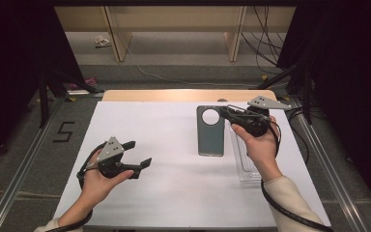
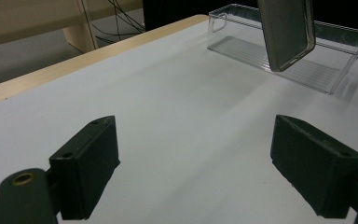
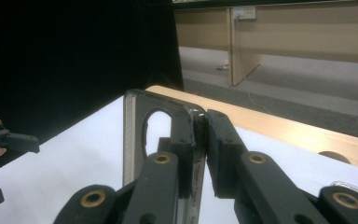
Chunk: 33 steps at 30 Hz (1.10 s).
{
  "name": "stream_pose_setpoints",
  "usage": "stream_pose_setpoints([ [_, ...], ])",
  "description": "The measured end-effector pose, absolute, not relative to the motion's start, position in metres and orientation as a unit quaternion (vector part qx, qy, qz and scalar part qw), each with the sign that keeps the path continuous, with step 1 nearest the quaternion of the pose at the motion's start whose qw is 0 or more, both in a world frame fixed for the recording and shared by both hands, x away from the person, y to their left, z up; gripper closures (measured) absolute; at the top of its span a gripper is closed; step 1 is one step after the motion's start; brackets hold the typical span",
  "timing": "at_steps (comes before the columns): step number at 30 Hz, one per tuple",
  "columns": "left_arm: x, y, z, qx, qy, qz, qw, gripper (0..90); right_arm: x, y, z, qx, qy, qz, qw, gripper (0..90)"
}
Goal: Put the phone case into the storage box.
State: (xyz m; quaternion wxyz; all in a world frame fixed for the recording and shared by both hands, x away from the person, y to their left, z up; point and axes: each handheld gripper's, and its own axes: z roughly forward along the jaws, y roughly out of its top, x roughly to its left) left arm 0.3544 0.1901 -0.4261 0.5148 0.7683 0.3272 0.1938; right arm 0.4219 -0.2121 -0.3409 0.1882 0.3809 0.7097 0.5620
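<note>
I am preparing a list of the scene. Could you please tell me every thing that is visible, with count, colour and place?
phone case: one, dark grey with round camera hole, held above the table by its top edge.
clear tray: one, transparent, on the table's right part.
table: one, white top with a wooden far edge.
shelving: one, light wood, on the floor behind the table.
left gripper: one, black, fingers open, near the table's left part.
right gripper: one, black, shut on the phone case.

Cream sleeves; each black tool (image 1: 134, 153) trails a black cable.
</note>
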Motion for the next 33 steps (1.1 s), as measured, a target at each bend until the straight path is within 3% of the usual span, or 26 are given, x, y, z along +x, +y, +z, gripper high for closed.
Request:
stream_pose_setpoints([
  [33,0.355,0.191,-0.426,0.765,0.331,0.192,0.517,14.9,0.425,-0.237,-0.331,0.393,0.698,0.562,0.205,82.2],
])
